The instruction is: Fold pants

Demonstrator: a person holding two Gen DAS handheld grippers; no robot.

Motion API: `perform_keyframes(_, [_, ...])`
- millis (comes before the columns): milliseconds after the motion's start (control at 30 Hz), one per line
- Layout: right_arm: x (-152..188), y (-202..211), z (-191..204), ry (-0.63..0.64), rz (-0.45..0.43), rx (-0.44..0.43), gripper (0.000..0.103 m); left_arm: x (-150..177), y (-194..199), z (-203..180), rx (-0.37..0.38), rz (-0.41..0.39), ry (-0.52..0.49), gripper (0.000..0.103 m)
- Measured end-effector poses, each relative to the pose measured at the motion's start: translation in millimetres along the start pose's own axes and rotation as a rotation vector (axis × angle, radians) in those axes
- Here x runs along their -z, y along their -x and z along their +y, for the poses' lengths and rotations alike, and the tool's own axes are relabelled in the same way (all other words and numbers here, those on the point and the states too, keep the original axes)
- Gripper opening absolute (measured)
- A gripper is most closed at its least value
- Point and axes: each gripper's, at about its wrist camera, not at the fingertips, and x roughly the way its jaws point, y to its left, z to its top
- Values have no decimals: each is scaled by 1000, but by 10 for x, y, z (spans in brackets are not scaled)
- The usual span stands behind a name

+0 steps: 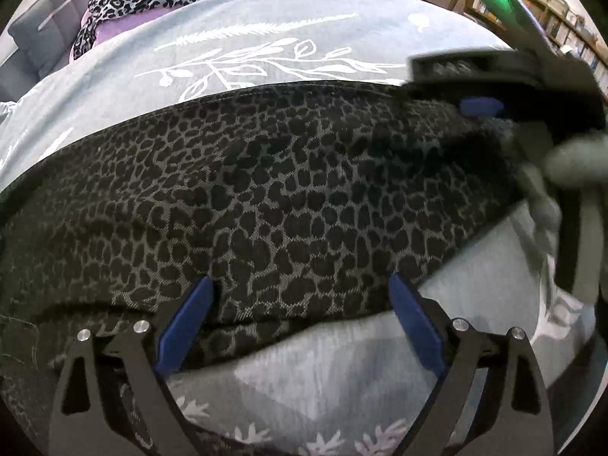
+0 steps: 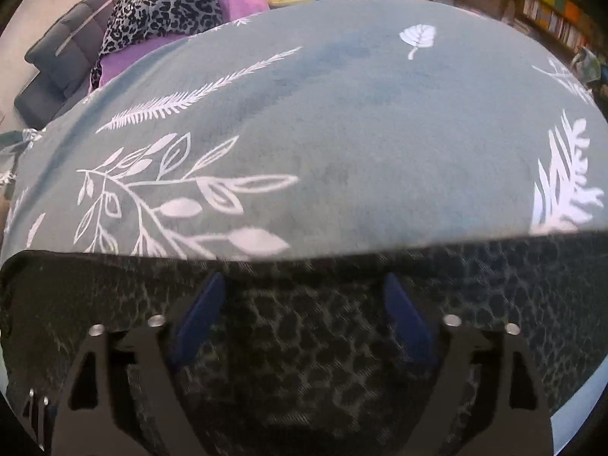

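Pants (image 1: 288,197), dark leopard print, flat on bedspread (image 1: 266,19)

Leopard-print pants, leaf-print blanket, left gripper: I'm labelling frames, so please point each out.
Leopard-print pants (image 1: 285,197), left wrist view, middle of the spread fabric.
Leaf-print blanket (image 2: 361,133), right wrist view, bare teal area beyond the pants.
Left gripper (image 1: 300,304), left wrist view, midway between its blue fingertips.

Right gripper (image 2: 300,296) jaws spread wide over leopard-print pants (image 2: 304,361) — leaf-patterned blanket (image 2: 342,133) beyond.
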Motion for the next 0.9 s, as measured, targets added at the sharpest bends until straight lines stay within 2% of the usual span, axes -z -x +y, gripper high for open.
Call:
perform_keyframes(100, [20, 69, -49, -5, -13, -28, 87, 7, -3, -7, -5, -2, -8, 92])
perform_keyframes(167, [87, 230, -199, -47, -44, -68, 86, -33, -18, -8, 0, 3, -4, 92])
perform_keyframes(233, [135, 361, -379, -85, -69, -68, 86, -1, -30, -14, 4, 3, 0, 92])
perform_keyframes(367, [183, 562, -917, -178, -104, -3, 86, -33, 9, 45, 34, 1, 18, 92])
perform_keyframes(467, [136, 618, -1436, -300, -104, 70, 86, 17, 160, 110, 66, -1, 45, 92])
perform_keyframes(567, [95, 671, -1796, -380, -113, 123, 86, -23, 275, 164, 83, -21, 59, 92])
perform_keyframes(600, [72, 687, -1951, -411, -117, 162, 86, -49, 315, 190, 79, -32, 63, 92])
perform_keyframes(733, [51, 663, -2340, -499, -104, 205, 86, -216, 483, 429, 40, -89, 111, 92])
perform_keyframes(900, [43, 540, -2510, -528, -87, 235, 86, -465, 526, 909, -61, -119, 214, 93])
